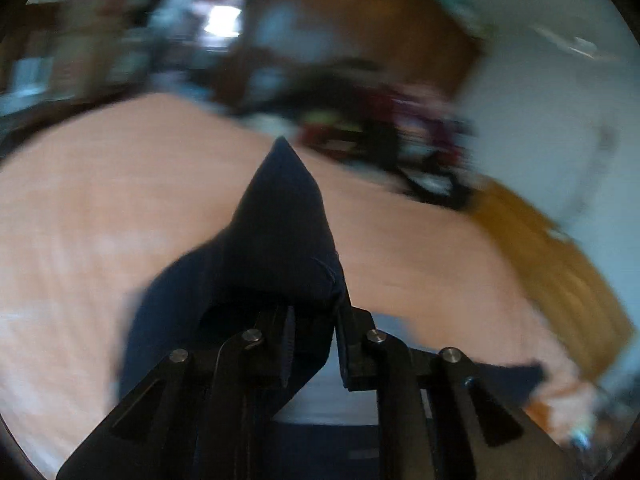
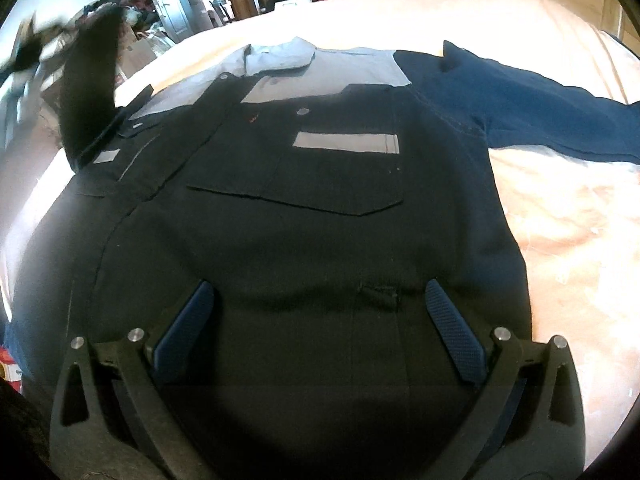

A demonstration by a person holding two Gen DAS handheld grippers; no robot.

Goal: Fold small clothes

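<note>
While the left wrist view is blurred, these parts can still be told.

Bed cover: a peach sheet [image 2: 560,220] fills the scene under everything, from the near right to the cluttered far edge of the room.

Shirt: a small dark navy shirt [image 2: 304,208] lies flat, front up, on the sheet, its collar at the far end and its hem near the right gripper.

Yoke and collar: a pale grey panel [image 2: 320,72] across the far shoulders.

Right sleeve: the sleeve [image 2: 532,108] lies spread out flat to the right on the sheet.

Left sleeve: the sleeve [image 1: 276,224] is lifted off the sheet, and stands up as a dark shape at the far left in the right wrist view.

Chest pocket: a pocket [image 2: 304,188] with a grey strip above it.

Left gripper: the left gripper [image 1: 314,344] has its jaws clamped on the lifted sleeve's cloth.

Right gripper: the right gripper [image 2: 320,320] hovers over the hem with its blue pads [image 2: 452,332] wide apart, gripping nothing.
</note>
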